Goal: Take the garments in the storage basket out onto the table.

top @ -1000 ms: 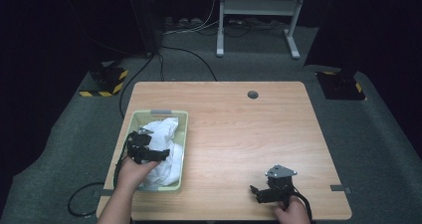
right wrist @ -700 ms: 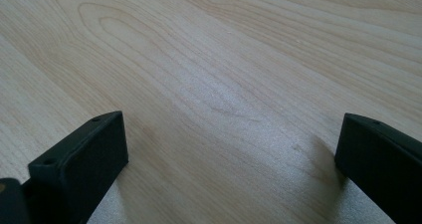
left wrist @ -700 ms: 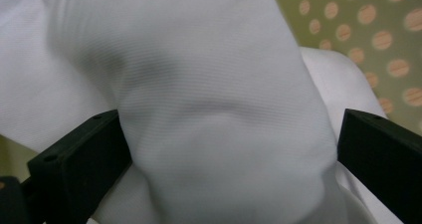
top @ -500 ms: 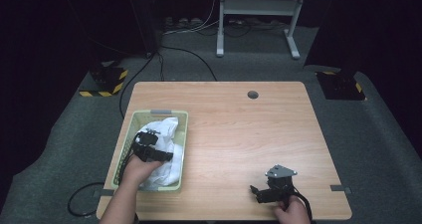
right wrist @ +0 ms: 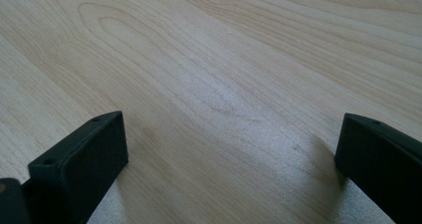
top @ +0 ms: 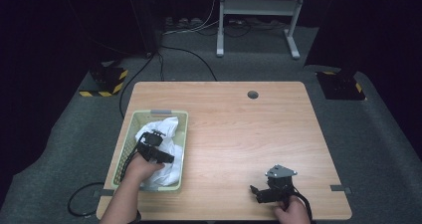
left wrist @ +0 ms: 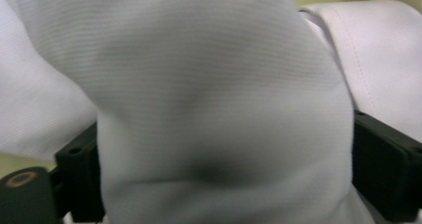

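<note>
White cloth point(top: 164, 149) is lying bunched in the pale green basket point(top: 130, 129) at the near left of the wooden bench point(top: 249, 134), and it is covering most of the basket floor. The left gripper point(top: 158, 149) is pressing down into it, and the person's left hand point(top: 142, 168) is hiding the cloth beneath it. In the left gripper view a thick fold of the fabric point(left wrist: 214, 109) is bulging between the two black fingers point(left wrist: 79, 179); they have just been closing in on it and are standing wide with the fold touching both, though whether they are truly pinching it is hard to make out. Their tips are buried under the cloth. The right gripper point(top: 256, 194) is resting at the near right edge, its fingers point(right wrist: 84, 159) standing well apart over bare wood.
</note>
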Demonstrator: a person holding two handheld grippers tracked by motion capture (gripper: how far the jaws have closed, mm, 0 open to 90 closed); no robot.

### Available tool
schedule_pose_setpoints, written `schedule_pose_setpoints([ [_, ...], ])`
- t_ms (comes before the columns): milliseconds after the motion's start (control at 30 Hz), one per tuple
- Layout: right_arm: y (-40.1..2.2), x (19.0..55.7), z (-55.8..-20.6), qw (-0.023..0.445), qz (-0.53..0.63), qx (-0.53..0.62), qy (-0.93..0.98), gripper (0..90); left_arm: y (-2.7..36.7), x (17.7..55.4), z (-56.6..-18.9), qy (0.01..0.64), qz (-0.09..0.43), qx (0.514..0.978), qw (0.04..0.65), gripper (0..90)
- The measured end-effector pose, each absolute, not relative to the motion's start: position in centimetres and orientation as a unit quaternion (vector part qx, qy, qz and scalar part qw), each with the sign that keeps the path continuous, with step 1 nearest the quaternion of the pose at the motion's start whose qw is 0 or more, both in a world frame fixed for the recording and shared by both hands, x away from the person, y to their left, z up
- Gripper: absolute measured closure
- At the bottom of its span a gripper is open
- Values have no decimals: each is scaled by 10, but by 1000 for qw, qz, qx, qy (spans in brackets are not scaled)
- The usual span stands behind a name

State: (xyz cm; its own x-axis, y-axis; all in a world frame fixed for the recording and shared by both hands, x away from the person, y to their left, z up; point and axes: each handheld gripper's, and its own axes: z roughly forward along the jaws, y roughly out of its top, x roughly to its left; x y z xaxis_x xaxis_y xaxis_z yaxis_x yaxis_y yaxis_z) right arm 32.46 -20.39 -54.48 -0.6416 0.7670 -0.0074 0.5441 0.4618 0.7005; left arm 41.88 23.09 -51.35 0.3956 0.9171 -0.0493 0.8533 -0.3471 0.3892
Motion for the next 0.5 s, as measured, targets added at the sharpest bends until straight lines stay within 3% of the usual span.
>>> schedule_pose_setpoints([
  [333,-204,325,-545,163,341,390,839,0,241,415,-509,525,98,820,208,448],
  [500,-204,325,-545,163,341,391,839,0,239,415,-507,527,91,818,211,554],
])
